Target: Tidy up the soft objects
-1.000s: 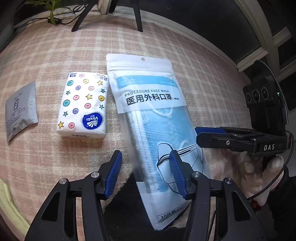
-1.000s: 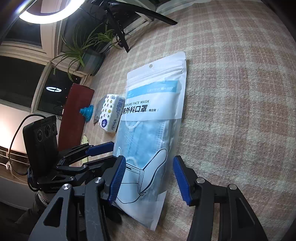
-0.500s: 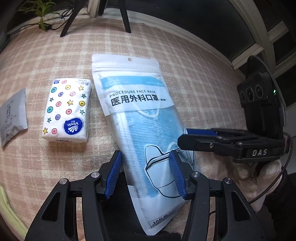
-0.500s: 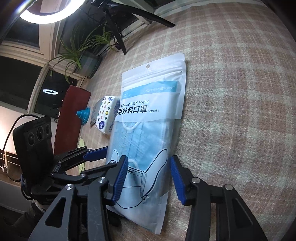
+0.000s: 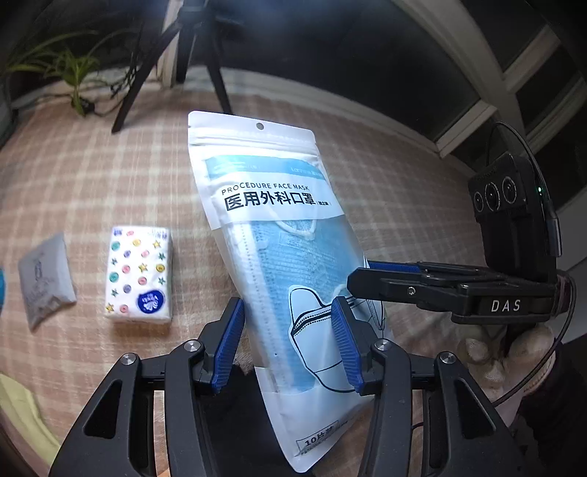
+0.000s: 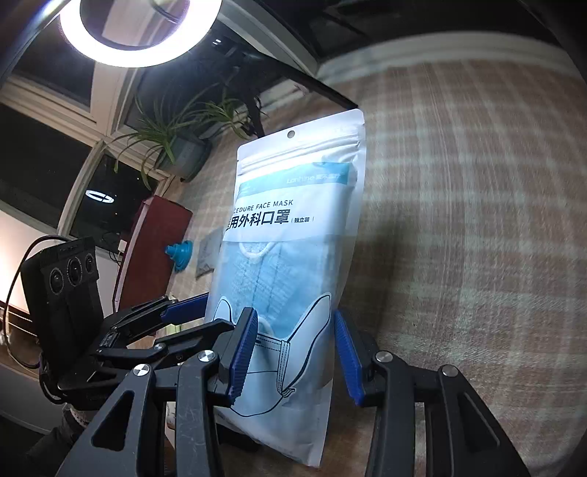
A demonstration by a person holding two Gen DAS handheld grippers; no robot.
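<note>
A white and blue face mask pouch is raised off the checked cloth, tilted up, held at its lower part between both grippers. My left gripper is closed on its sides near the bottom. My right gripper grips the same pouch from the right side; it shows in the left wrist view with a finger against the pouch edge. A star-patterned tissue pack lies flat to the left. A grey sachet lies further left.
The surface is a pink checked cloth. A tripod leg and a potted plant stand at the far edge. A dark red box and a blue funnel-like item sit at the left. A ring light hangs above.
The mask pouch lay flat on the cloth; both grippers have closed a little on it and lifted it, so it tilts up above the cloth. The tissue pack and sachet stayed put.
</note>
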